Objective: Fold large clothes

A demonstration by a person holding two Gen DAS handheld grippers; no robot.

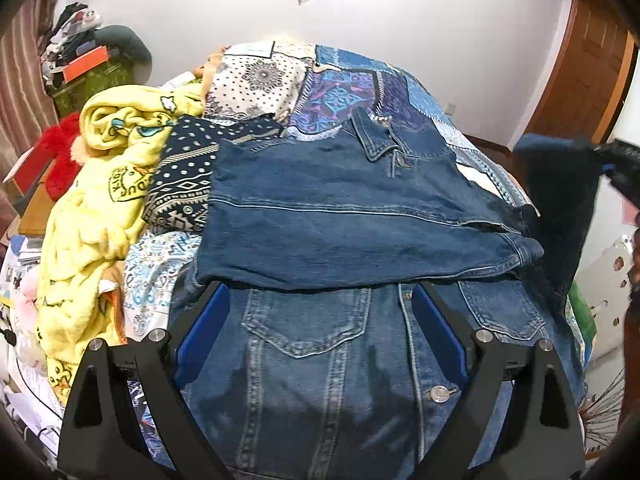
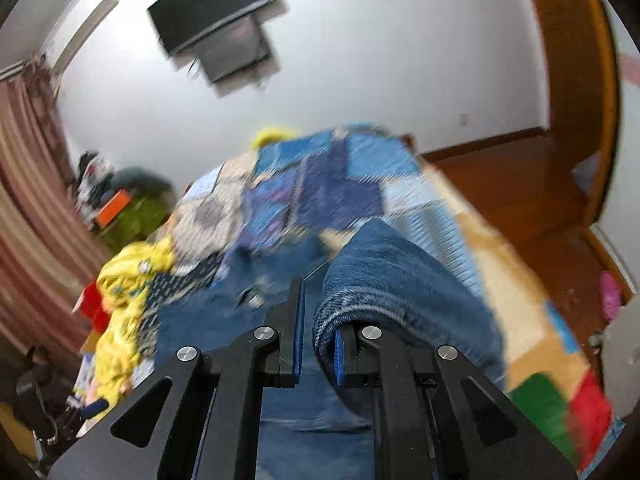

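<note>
While the denim jacket (image 1: 360,216) lies spread across the patchwork bedspread (image 1: 340,80), you can really see the fabric: heavy mid-blue denim, pale contrast stitching along the seams, a stiff pointed collar up near the far end. One sleeve is folded flat across the chest like a wide band. I count two flap pockets on the front and one shiny metal button below them, round and silvery.

The left gripper (image 1: 320,336) hangs just over the jacket front with its two fingers spread wide, nothing between them. Black angular arms, smooth blue pads on the inside faces.

The right gripper (image 2: 320,344) is off at the right side of the bed, lifted up, and that view is blurry. A roll of denim, which looks like the other sleeve, is draped over its right finger; there's a narrow gap between the two pads, and I honestly can't tell whether it's pinching the cloth or not.

Beside the jacket on the left sits a fluffy yellow blanket (image 1: 104,208) with cartoon prints, all bunched up, and something fuzzy and red (image 1: 60,156) behind it.
</note>
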